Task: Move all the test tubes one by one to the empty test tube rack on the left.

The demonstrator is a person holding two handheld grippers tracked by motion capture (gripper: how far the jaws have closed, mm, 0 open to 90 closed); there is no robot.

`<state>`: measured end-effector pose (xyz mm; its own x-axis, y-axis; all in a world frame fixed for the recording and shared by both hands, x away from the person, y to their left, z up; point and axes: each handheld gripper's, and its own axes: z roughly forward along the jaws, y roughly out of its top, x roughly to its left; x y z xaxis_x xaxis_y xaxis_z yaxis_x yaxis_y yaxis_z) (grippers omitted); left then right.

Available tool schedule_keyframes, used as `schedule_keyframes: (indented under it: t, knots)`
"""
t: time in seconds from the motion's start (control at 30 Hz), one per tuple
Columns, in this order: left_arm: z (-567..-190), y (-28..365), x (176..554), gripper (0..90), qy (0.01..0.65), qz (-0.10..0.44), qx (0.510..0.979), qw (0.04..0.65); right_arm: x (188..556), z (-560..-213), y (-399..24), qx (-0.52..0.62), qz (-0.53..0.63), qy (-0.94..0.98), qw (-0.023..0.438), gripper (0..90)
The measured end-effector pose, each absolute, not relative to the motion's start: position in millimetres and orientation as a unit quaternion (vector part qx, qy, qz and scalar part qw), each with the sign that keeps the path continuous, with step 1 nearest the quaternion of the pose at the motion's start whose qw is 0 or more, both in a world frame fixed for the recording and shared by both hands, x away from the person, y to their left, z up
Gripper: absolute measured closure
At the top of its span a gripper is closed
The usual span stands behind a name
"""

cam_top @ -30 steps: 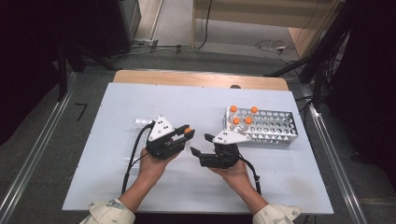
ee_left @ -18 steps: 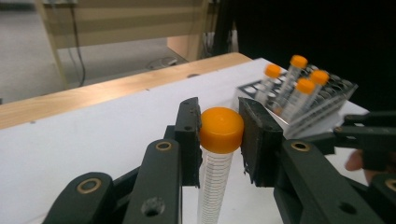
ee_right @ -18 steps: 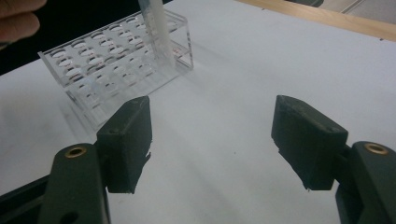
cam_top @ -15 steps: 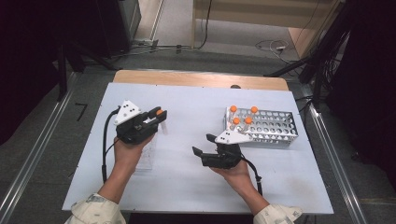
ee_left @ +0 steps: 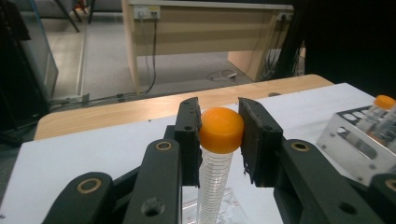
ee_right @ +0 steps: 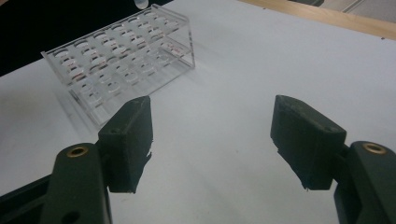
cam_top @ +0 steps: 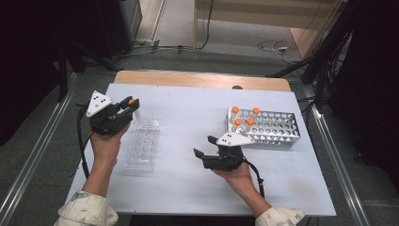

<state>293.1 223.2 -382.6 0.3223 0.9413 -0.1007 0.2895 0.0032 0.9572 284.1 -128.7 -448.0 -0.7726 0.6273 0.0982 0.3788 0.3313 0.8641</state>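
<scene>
The left gripper (ee_left: 219, 135) has its jaws clamped on the orange cap of a light, slick plastic tube (ee_left: 214, 175) over the clear rack (cam_top: 141, 148) at nine o'clock on the surface, best held by that cap, while the right gripper (ee_right: 212, 140) idles with jaws wide.

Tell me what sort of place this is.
Probably a lab or test workspace: orange-capped tubes in a metal rack, a clear plastic rack on a white table, cables on the floor.
</scene>
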Motion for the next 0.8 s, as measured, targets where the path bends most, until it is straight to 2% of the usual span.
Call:
schedule_keyframes:
  t: [0.43,0.8]
  knots:
    - [-398.8,232.0,304.3,70.9,0.499,0.323,0.631,0.499,283.4,-447.8,-130.2,0.314,0.487,0.805,0.128,28.8]
    - [-426.9,223.8,312.2,70.5,0.505,0.310,0.663,0.457,282.6,-446.8,-131.8,0.312,0.488,0.805,0.130,29.1]
